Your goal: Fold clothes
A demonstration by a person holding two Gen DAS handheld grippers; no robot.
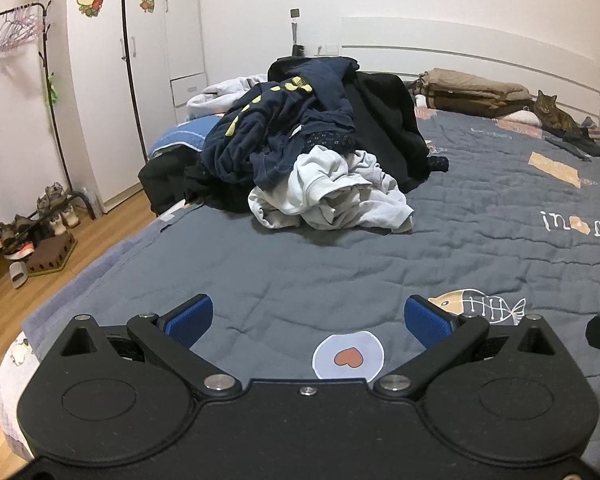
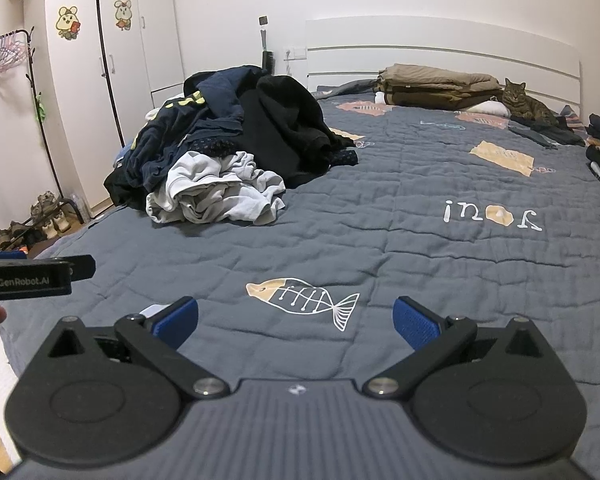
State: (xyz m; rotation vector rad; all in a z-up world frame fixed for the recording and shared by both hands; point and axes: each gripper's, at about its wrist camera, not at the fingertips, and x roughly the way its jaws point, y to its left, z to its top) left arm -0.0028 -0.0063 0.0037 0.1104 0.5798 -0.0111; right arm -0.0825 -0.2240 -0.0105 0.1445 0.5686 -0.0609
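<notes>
The messy pile of dark blue, black and pale grey clothes (image 1: 312, 148) sits on the far left part of the grey quilted bed (image 1: 480, 220), near its left edge. The crumpled pale grey shirt (image 2: 216, 190) in front looks soft, light and floppy; its loose front hem seems easiest to pinch. The left tool (image 1: 308, 326) and right tool (image 2: 296, 322) both hang wide apart, holding nothing. Lots of flat bed lies free between them and the pile.

Home bedroom — bed (image 2: 420, 184), wardrobe (image 2: 112, 40)
</notes>
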